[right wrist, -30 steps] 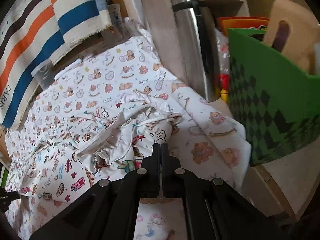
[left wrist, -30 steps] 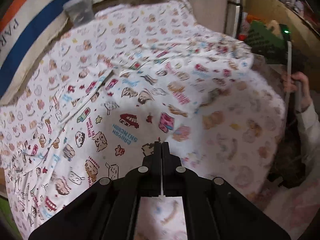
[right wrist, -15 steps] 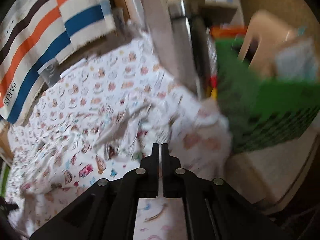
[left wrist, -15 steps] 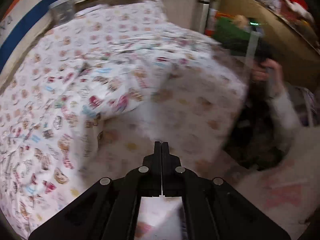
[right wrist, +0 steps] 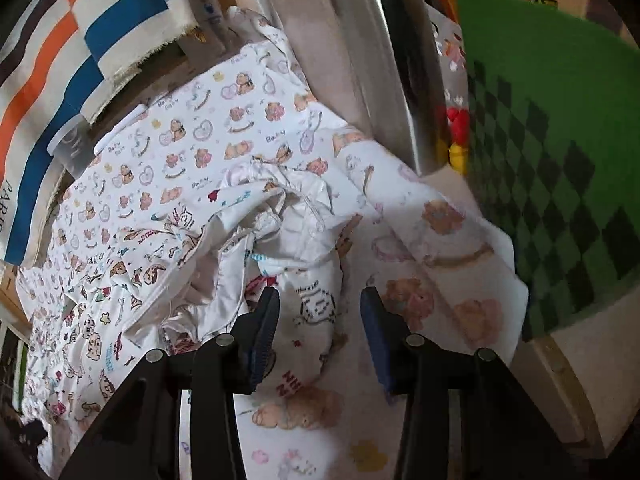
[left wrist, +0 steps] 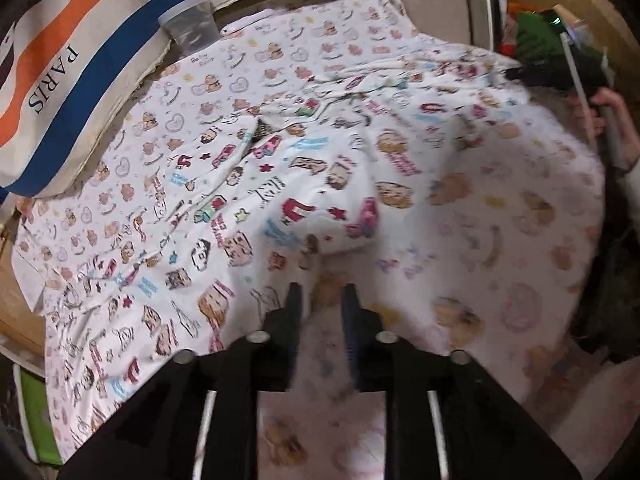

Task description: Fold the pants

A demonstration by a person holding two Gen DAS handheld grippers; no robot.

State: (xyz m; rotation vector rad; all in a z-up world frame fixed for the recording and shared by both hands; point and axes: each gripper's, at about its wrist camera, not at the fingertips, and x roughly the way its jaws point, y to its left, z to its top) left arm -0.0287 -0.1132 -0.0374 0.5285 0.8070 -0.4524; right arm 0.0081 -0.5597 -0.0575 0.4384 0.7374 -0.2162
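White cartoon-print pants (left wrist: 256, 200) lie spread over a bear-print sheet (left wrist: 500, 240), running from near left to far right. My left gripper (left wrist: 320, 300) is open and empty just above the near edge of the pants. In the right wrist view the pants' bunched waist end (right wrist: 276, 232) lies crumpled, partly inside out. My right gripper (right wrist: 320, 312) is open, its jaws on either side of a fold of that end, gripping nothing. The right gripper also shows in the left wrist view (left wrist: 560, 68) at the far right.
A striped "PARIS" cloth (left wrist: 68, 72) and a plastic cup (left wrist: 190, 20) stand at the back left. A steel flask (right wrist: 384, 60) and a green diamond-pattern bin (right wrist: 560, 152) stand close on the right. The surface's edge (right wrist: 560, 368) drops off at near right.
Both grippers were shut and are now open. The pants they were pulling have been let go and lie on the sheet; the left gripper swung back toward the pants.
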